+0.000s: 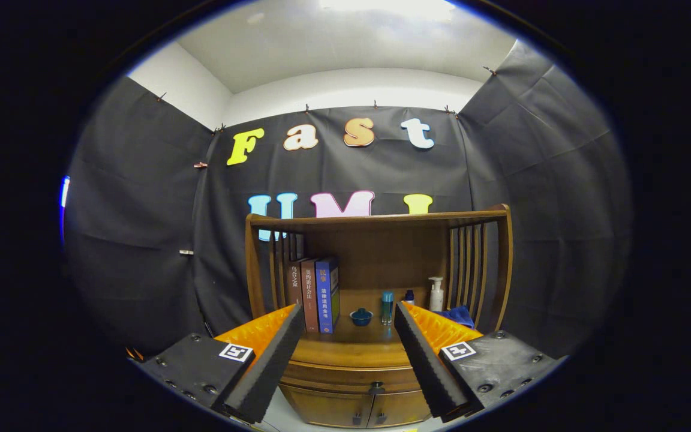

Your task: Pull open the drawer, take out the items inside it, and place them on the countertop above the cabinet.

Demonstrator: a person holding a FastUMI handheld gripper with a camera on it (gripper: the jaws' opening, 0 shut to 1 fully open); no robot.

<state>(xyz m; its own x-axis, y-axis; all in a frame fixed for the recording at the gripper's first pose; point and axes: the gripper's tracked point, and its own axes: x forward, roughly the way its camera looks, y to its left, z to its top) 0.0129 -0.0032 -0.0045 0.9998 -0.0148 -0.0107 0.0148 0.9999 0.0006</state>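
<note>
A brown wooden cabinet (345, 384) stands ahead against the booth wall. Its drawer (351, 378) sits shut below the countertop (351, 349), with a small dark knob (376, 389) at its middle. Two lower doors (354, 410) with dark handles lie under the drawer. My gripper (349, 318) is open, its two black padded fingers (270, 366) spread wide with nothing between them. It hovers some way in front of the cabinet, and the countertop and drawer show through the gap between the fingers.
On the countertop, under a slatted wooden hutch (381, 217), stand three upright books (315, 294), a small blue bowl (361, 316), a teal bottle (387, 307), a white pump bottle (436, 294) and a blue cloth (456, 315). Black cloth walls close in both sides.
</note>
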